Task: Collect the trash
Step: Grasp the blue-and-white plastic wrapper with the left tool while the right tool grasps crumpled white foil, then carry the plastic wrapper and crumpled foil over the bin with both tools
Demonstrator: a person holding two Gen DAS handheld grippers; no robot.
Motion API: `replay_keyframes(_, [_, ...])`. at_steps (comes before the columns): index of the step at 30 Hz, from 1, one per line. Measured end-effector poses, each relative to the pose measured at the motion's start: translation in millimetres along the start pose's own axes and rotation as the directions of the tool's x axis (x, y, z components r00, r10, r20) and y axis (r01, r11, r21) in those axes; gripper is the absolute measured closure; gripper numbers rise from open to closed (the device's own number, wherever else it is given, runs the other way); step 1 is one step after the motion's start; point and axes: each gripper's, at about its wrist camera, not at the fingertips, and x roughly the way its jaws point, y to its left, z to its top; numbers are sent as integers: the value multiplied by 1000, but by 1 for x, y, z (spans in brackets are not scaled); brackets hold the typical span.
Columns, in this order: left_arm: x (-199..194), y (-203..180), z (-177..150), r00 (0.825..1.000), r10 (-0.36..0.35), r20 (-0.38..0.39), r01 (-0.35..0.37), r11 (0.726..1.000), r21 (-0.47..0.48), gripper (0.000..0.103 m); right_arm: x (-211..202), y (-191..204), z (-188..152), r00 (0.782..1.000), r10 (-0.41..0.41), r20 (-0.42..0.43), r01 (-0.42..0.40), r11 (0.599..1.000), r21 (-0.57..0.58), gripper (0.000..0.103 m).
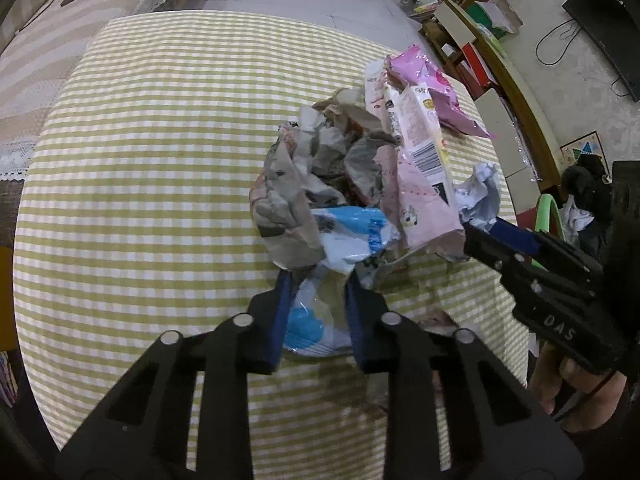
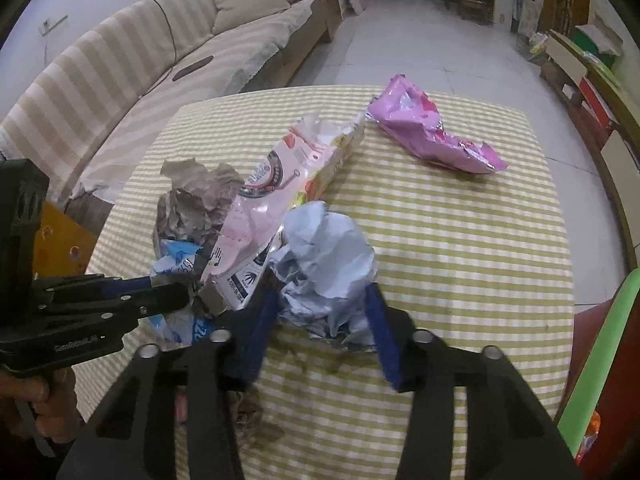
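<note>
Left gripper (image 1: 316,280) jaws clamp blue wrapper (image 1: 308,320) | right gripper (image 2: 324,300) jaws clamp crumpled paper (image 2: 324,256), underside hidden

Checked tablecloth (image 1: 160,160), striped sofa (image 2: 120,72), television (image 1: 608,28)

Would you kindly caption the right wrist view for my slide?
Right gripper closes on crumpled pale-blue paper beside a pink wrapper on the checked tablecloth.

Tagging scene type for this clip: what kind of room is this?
Most likely a home living room: a striped sofa with cushions, a TV on the wall above a low cabinet, and a table with a checked cloth holding the trash.
</note>
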Motion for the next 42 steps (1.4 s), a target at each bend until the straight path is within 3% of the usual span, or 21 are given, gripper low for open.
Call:
replay_keyframes(12, [-44,-8,-10,997,-12,76,11,1000,7,84,-46,1,-5,998,-12,69,9,999,35,69])
replay_keyframes(26, [-107,-21,-24,982,7,189,-14,999,33,84,-112,2,-19,985,-7,175,-4,998,61,69])
replay_keyframes(42, [-131,-89,-20,970,-33,242,0,991,137,84,-177,-17,-40,963,-54,265,26,994,107,69])
